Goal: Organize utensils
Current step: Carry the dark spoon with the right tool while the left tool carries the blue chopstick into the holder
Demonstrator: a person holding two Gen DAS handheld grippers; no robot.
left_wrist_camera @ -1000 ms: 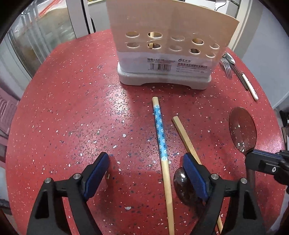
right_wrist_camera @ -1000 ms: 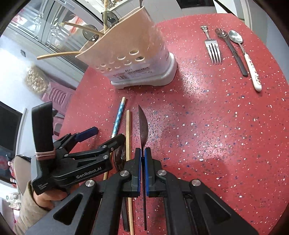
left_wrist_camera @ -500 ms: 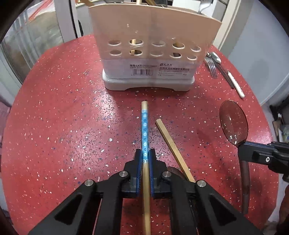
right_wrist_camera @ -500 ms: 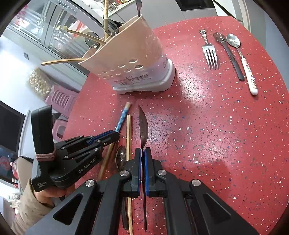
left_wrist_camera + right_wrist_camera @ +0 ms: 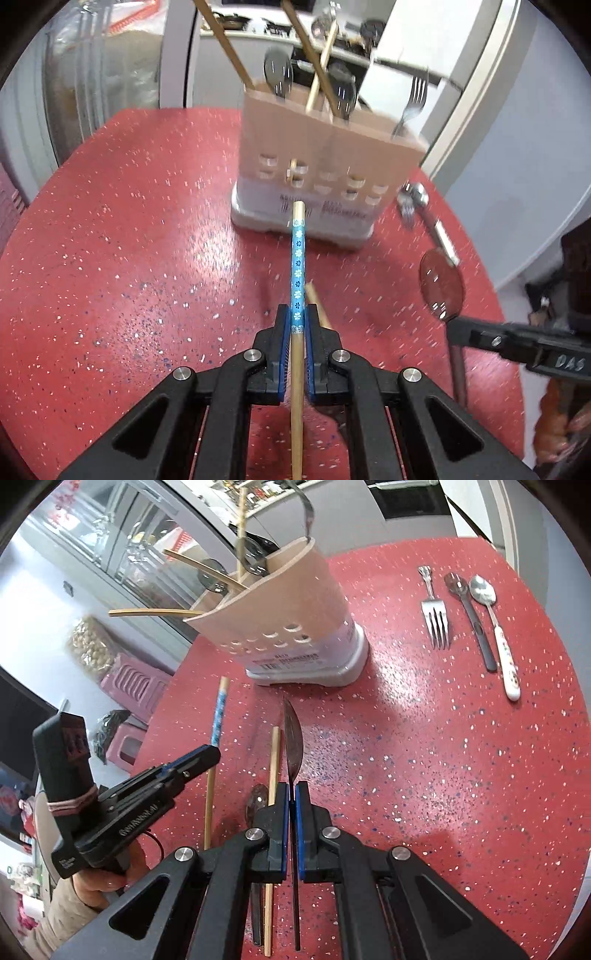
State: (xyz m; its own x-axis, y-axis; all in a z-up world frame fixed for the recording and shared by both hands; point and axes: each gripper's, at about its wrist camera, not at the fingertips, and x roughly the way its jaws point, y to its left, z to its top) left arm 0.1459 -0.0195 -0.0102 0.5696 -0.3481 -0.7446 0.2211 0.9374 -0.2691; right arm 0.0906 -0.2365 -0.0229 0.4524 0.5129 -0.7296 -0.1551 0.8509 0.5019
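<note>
My left gripper (image 5: 297,325) is shut on a wooden chopstick with a blue flowered band (image 5: 297,266), lifted off the red table and pointing toward the beige utensil holder (image 5: 325,147). My right gripper (image 5: 291,794) is shut on the handle of a dark translucent spoon (image 5: 293,738), held edge-on above the table; its bowl shows in the left wrist view as the dark spoon (image 5: 441,288). A plain wooden chopstick (image 5: 274,768) and another dark spoon (image 5: 255,801) lie on the table below. In the right wrist view the left gripper (image 5: 207,755) grips the blue-banded chopstick (image 5: 218,716).
The holder (image 5: 295,627) carries several chopsticks, spoons and a fork. At the table's (image 5: 443,757) far right lie a metal fork (image 5: 436,620), a dark-handled spoon (image 5: 471,620) and a white-handled spoon (image 5: 496,635). A person's hand (image 5: 99,882) holds the left gripper.
The left gripper went from open around the blue-banded chopstick to shut on it, then lifted it off the table and tilted toward the holder. The right gripper rose slightly, still holding the spoon.
</note>
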